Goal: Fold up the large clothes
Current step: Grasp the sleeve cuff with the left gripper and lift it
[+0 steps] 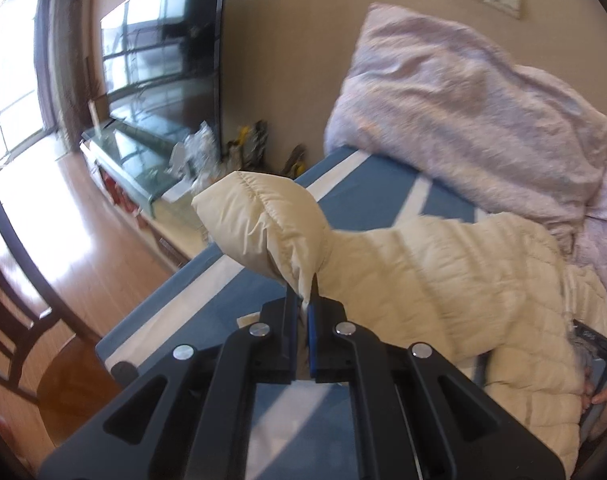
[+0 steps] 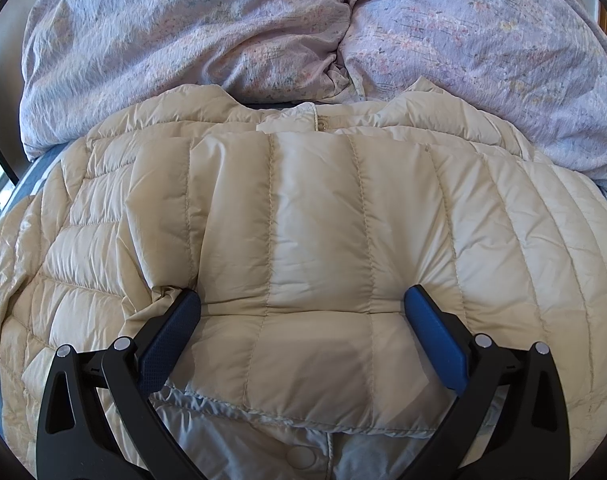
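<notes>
Cream jacket [image 2: 315, 216] lying spread on the bed [image 1: 367, 192], near the quilt [image 2: 183, 32].
I'm pinching its sleeve [image 1: 263, 224] aloft in the left gripper [image 1: 305, 300]; right gripper [image 2: 303, 300] is resting splayed on the folded panel.

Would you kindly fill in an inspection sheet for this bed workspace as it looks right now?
Surface: blue bed sheet with pale stripes.
Job's things: cream puffer jacket spread on the bed, one part lifted.
Clutter: lilac floral duvet bunched behind the jacket.
Grippers: left hand-held gripper shut on a jacket fold; right hand-held gripper open over the jacket.
Cables: nothing seen.
Surroundings: television, wooden floor.
</notes>
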{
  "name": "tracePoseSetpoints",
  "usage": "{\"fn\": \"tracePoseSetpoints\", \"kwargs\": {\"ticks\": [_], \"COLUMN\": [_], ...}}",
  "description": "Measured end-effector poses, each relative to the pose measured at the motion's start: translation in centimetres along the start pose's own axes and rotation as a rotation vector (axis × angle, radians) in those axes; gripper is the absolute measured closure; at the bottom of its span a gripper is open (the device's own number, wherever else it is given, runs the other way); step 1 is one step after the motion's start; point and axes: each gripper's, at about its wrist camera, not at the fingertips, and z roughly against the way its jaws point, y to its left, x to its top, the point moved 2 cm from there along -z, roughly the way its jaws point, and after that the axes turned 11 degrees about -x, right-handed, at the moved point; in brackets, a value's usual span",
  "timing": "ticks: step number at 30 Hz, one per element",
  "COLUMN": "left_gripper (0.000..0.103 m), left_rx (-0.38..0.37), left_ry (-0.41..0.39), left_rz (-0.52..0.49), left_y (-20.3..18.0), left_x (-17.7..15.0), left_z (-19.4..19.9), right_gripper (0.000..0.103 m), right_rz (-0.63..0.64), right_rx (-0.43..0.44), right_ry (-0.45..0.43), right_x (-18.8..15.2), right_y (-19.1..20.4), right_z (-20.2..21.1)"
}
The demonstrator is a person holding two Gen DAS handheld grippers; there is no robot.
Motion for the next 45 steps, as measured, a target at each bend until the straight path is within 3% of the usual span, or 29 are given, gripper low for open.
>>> {"fn": "tracePoseSetpoints", "kwargs": {"ticks": [7, 16, 30, 40, 43, 45], "left_gripper": [0.099, 0.099, 0.099, 0.097, 0.087, 0.063], "left_rx": [-0.088, -0.23, -0.5, -0.577, -0.576, -0.579], "left_ry": [-0.007, 0.039, 0.178, 0.293, 0.314, 0.313], "left_rz": [-0.092, -0.194, -0.353, -0.438, -0.437, -0.428], "left_y": [-6.7, -17.3, -35.3, -43.7, -43.9, -43.7], "left_x": [1.8, 1.7, -3.3, -8.2, -9.0, -9.0], "left_z": [0.8, -0.6, -4.4, -7.1, -7.5, -7.5], "right_gripper": [0.001, 0.001, 0.001, 0.001, 0.001, 0.001], "right_rz": [0.035, -0.022, -0.135, -0.156, -0.156, -0.153], "right_rx": [0.016, 0.035, -0.046, -0.077, -0.075, -0.072], "right_ry": [0.039, 0.036, -0.014, -0.026, -0.021, -0.026], "right_x": [0.1, -1.1, -3.4, -4.5, -4.7, -4.9], "right_y": [-0.4, -5.6, -16.0, -18.7, -18.8, -18.8], "right_z": [0.8, 3.6, 6.6, 6.7, 6.5, 6.7]}}
